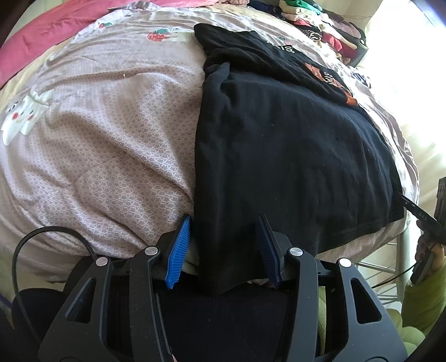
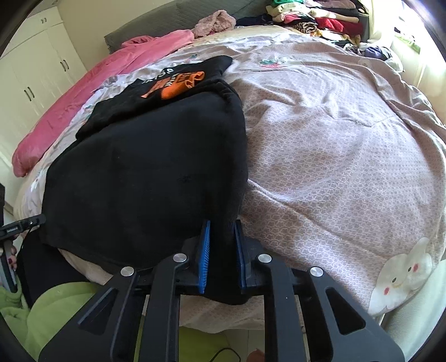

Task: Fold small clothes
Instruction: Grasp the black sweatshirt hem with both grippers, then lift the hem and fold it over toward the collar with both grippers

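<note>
1. Black garment [image 1: 278, 144] lies flat on the bed [image 1: 111, 139], near hem at 6 o'clock.
2. Right gripper [image 2: 221, 250] fingers clenched on one hem corner; left gripper [image 1: 223, 247] fingers straddle the other corner, grip unclear.
3. Next: lift both corners, fold toward 12 o'clock.

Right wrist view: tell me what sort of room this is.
Most likely a bedroom: a bed under a patterned pink quilt, white wardrobe doors at the wall, and piled clothes at the far end.
</note>
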Motion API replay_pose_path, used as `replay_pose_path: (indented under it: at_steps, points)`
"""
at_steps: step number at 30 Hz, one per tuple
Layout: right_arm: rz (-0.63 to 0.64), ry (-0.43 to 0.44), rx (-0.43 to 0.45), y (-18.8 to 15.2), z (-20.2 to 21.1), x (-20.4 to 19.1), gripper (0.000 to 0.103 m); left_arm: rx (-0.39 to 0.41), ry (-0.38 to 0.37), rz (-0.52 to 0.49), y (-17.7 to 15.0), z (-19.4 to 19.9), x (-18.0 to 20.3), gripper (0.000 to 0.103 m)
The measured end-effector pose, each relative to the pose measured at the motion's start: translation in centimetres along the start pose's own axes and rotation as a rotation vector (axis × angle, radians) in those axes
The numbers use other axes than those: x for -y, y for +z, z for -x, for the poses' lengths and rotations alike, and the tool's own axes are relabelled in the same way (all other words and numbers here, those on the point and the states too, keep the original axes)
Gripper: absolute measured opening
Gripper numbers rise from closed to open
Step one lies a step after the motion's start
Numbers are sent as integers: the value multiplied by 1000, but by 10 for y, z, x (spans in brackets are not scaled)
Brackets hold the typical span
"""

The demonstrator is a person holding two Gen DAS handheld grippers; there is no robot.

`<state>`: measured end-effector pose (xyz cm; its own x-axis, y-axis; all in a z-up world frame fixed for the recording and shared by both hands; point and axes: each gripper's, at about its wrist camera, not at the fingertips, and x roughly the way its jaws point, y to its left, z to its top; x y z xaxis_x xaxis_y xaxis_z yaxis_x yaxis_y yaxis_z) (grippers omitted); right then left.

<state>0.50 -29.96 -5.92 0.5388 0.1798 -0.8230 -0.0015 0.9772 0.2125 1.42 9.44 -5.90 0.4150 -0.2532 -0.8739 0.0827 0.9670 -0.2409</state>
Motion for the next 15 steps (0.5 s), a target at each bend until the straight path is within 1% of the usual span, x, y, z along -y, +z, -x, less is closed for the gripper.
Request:
replay_pose_path:
  at_steps: [4, 5, 7, 10, 12, 14, 15]
  points:
    - [-8, 7, -6, -1, -4, 3, 16, -7, -4, 4, 2, -6, 0, 39]
    - [-10, 10, -9, -1, -5, 3, 18, -7, -4, 4, 2, -7, 0, 39]
    - [-16, 18, -16, 0, -8, 4, 19, -10, -4, 8, 3, -11, 0, 40]
    - [-31, 28, -18, 2, -11, 6, 19, -4, 9, 3, 4, -11, 3, 39]
    - [-21, 26, -15, 2, -8, 4, 14, 6, 22, -6, 3, -9, 5, 32]
    - [-9, 31, -12, 2, -5, 3, 13, 13, 35, -12, 3, -6, 5, 17]
    - [-6, 31, -7, 3, -2, 3, 12, 15, 40, -12, 3, -5, 4, 14]
